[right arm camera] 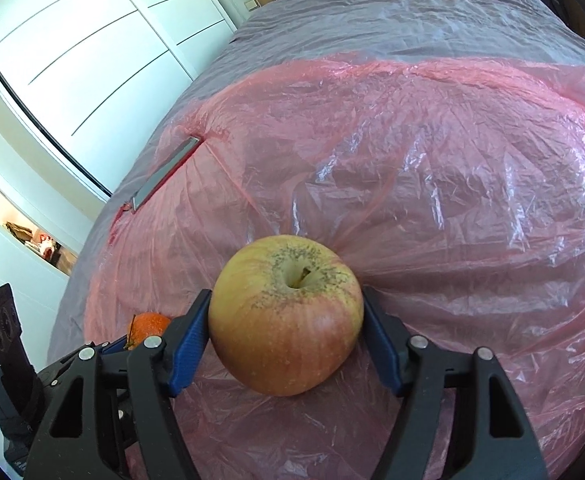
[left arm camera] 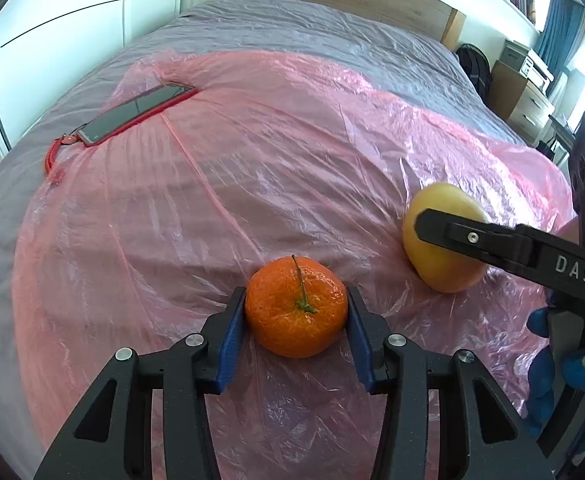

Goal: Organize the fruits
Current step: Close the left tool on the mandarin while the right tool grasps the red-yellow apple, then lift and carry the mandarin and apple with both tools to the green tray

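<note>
An orange tangerine (left arm camera: 296, 312) with a green stem lies on the pink plastic sheet (left arm camera: 252, 160). My left gripper (left arm camera: 295, 292) has its blue pads pressed against both sides of it. A yellow-red apple (right arm camera: 284, 320), stem end up, sits between the blue pads of my right gripper (right arm camera: 286, 296), which touch its two sides. From the left wrist the apple (left arm camera: 444, 272) shows to the right of the tangerine, with one black right-gripper finger (left arm camera: 452, 232) across it. The tangerine (right arm camera: 150, 326) peeks out at the lower left of the right wrist view.
The sheet covers a grey bedspread (left arm camera: 292, 28). A phone in a red case (left arm camera: 136, 114) with a red strap lies at the sheet's far left. A blue-gloved hand (left arm camera: 548, 360) holds the right gripper. White wardrobe doors (right arm camera: 92, 60) stand left, drawers (left arm camera: 528, 108) far right.
</note>
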`<action>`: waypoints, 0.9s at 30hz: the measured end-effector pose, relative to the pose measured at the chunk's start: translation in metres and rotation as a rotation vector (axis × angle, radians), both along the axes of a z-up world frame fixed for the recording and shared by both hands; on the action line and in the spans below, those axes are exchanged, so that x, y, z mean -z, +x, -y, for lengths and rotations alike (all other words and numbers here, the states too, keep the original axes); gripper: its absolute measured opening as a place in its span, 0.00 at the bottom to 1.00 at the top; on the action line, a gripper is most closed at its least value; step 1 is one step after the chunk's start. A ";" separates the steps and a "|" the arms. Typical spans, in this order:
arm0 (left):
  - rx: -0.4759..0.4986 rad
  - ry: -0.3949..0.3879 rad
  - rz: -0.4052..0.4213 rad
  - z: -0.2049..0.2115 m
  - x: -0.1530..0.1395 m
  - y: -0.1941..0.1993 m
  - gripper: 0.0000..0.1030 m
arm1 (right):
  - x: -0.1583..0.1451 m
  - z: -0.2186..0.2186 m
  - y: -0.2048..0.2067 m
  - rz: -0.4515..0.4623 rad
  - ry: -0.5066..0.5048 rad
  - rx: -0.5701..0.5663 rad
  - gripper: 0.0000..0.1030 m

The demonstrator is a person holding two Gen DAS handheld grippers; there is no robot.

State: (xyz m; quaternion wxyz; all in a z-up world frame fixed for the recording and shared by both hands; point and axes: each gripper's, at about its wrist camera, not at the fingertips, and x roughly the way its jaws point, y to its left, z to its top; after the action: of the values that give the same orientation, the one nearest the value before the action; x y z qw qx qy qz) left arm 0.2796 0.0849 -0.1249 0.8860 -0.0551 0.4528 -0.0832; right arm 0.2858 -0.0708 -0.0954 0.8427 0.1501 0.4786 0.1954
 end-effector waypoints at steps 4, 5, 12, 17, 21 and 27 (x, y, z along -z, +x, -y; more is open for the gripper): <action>-0.012 -0.023 0.005 -0.004 -0.008 -0.005 0.41 | -0.010 0.008 -0.007 0.005 0.017 0.009 1.00; -0.015 -0.027 0.006 -0.005 -0.010 -0.006 0.41 | -0.013 0.010 -0.009 0.008 0.017 0.012 1.00; -0.048 -0.045 0.020 -0.015 -0.028 -0.019 0.41 | -0.036 0.020 -0.026 0.030 0.032 0.013 1.00; -0.049 -0.064 0.036 -0.016 -0.045 -0.039 0.41 | -0.058 0.026 -0.054 0.037 0.049 0.006 1.00; -0.047 -0.074 0.044 -0.015 -0.058 -0.060 0.41 | -0.071 0.029 -0.083 0.040 0.055 0.000 1.00; -0.038 -0.087 0.056 -0.013 -0.077 -0.102 0.40 | -0.087 0.029 -0.134 0.033 0.064 -0.023 1.00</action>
State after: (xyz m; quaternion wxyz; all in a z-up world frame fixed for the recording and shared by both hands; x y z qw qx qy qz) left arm 0.1778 0.0981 -0.0477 0.8964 -0.0999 0.4229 -0.0874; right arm 0.1516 -0.0998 -0.0085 0.8430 0.1684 0.4597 0.2230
